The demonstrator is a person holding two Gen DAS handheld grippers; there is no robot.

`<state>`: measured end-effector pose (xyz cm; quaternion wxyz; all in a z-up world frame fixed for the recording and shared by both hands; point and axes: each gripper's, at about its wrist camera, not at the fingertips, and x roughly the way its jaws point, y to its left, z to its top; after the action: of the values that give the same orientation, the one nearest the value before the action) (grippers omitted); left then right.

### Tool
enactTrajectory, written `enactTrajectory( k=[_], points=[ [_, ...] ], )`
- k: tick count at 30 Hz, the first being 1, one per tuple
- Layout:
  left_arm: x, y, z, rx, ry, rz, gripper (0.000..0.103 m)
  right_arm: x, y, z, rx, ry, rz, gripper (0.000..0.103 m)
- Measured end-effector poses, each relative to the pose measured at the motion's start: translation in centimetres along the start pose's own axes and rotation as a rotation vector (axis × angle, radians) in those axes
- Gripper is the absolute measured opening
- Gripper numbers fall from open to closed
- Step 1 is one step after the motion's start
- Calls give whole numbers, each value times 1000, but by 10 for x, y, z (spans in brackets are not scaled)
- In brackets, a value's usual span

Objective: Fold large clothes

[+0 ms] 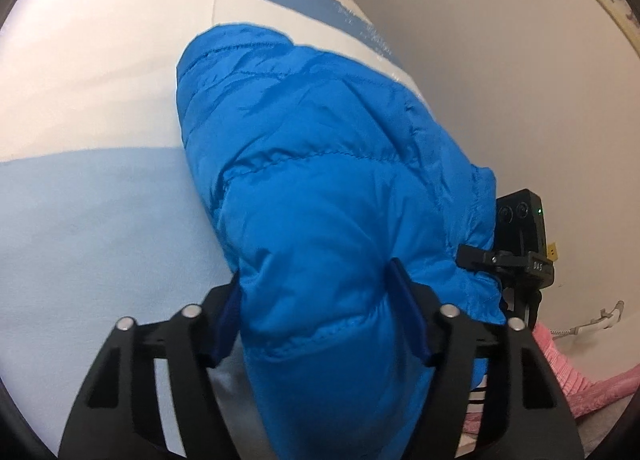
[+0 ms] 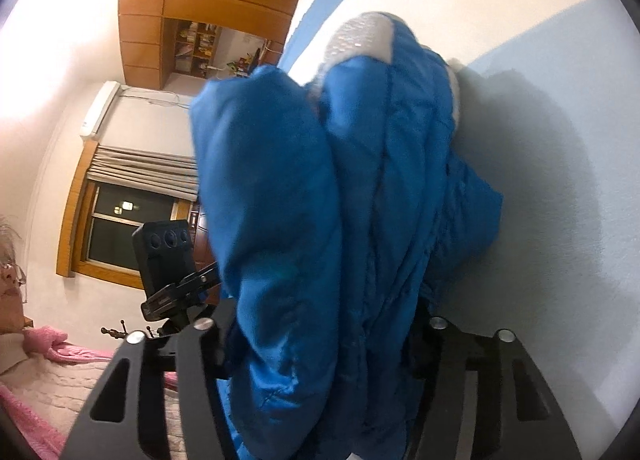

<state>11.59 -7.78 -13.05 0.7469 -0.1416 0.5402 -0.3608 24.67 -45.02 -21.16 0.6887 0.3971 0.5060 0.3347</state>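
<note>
The blue puffer jacket (image 1: 320, 180) is lying bunched on the bed (image 1: 100, 100), on its white and pale-blue cover, with a thick fold filling the gap between each pair of fingers. The left gripper (image 1: 316, 292) is angling steeply down, its fingers (image 1: 404, 292) part closed and pressing on the padding. The right gripper (image 2: 320, 324) is tilting down less, its fingers clamping another bundle of the jacket. No writing can be read; small letters on the other gripper's black clamp (image 1: 536, 266) are too blurred.

Left hand-held gripper (image 1: 316, 324) and right hand-held gripper (image 2: 320, 344) both clamped, angled downward.
</note>
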Motion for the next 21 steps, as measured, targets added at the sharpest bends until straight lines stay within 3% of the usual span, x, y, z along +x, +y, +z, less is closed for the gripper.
enactTrajectory(
  k=[10,15,21],
  points=[
    [-43,-14,31,60,-113,0,58,1,70,21,-157,-32,8,52],
    [-68,-2,62,81,-203,8,58,14,107,55,-253,-51,16,51],
    [-72,25,102,76,-273,60,58,52,134,111,-345,-30,1,51]
  ],
)
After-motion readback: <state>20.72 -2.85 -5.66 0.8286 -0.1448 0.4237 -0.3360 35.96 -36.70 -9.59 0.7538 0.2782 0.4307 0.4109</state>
